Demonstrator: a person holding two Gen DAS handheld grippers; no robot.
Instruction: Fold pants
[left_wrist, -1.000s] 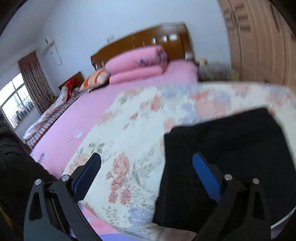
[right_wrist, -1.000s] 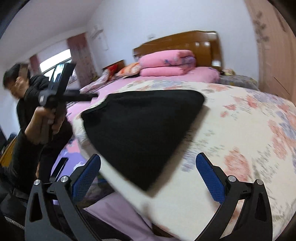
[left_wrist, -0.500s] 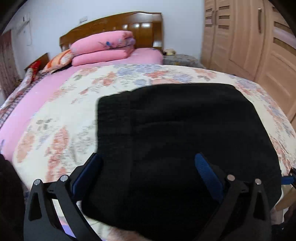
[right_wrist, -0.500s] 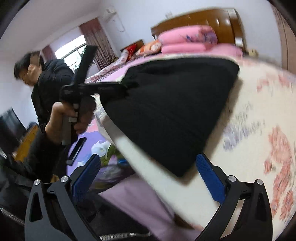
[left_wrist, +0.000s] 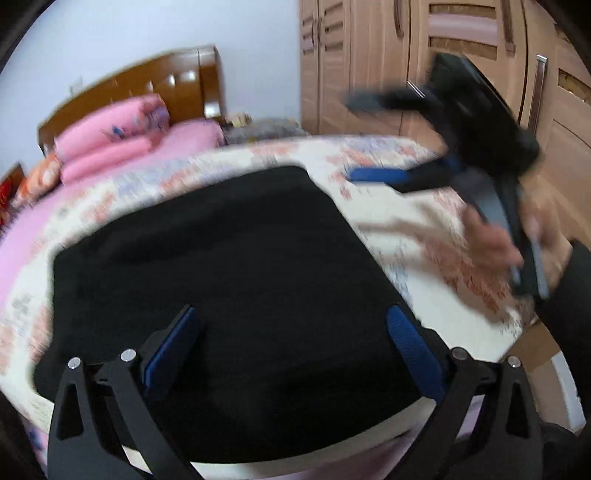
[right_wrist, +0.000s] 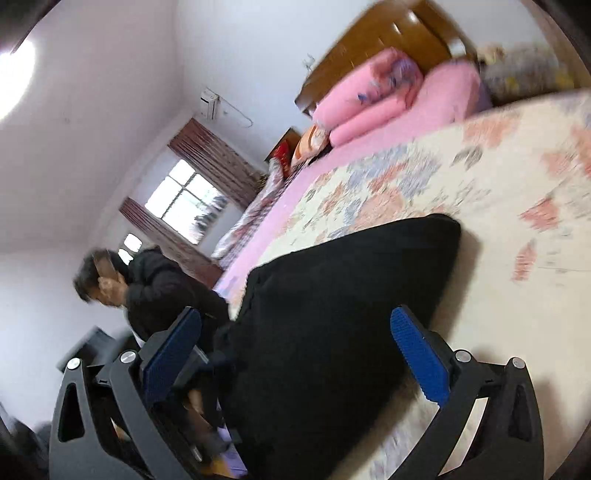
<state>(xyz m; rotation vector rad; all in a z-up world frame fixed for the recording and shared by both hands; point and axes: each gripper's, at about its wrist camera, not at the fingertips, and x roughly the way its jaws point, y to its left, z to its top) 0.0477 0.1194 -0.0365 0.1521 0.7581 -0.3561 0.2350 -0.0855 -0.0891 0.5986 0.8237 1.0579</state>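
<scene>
While the left tongs (left_wrist: 291, 347) hung over the near part of the bed, their blue pads stood spread wide apart with nothing between them, and the black pants (left_wrist: 221, 306) lay flat directly beneath. The right tongs (right_wrist: 306, 347) were likewise spread wide and empty, hovering just off the right-hand corner of the folded cloth; in the left wrist view they showed as a blurred black shape (left_wrist: 391, 173) gripped by the person's right hand (left_wrist: 517, 243), raised above the bed's right side. Folded into a compact, roughly square stack, the pants sat at the foot of the bed on a floral quilt (left_wrist: 424, 229), their near edge reaching the mattress edge and slightly overhanging it. No long axis could be made out from the left view; the right view showed the stack tapering to a rounded far corner (right_wrist: 447, 229) that pointed toward the headboard (left_wrist: 155, 85). Bare quilt lay open beyond the far edge and to the right of the pants, with more room on the pink sheet (left_wrist: 33, 225) to the left. Stacked pink bedding (left_wrist: 110, 136) sat well apart at the head, and a wooden wardrobe (left_wrist: 362, 59) stood past the right side of the bed.
</scene>
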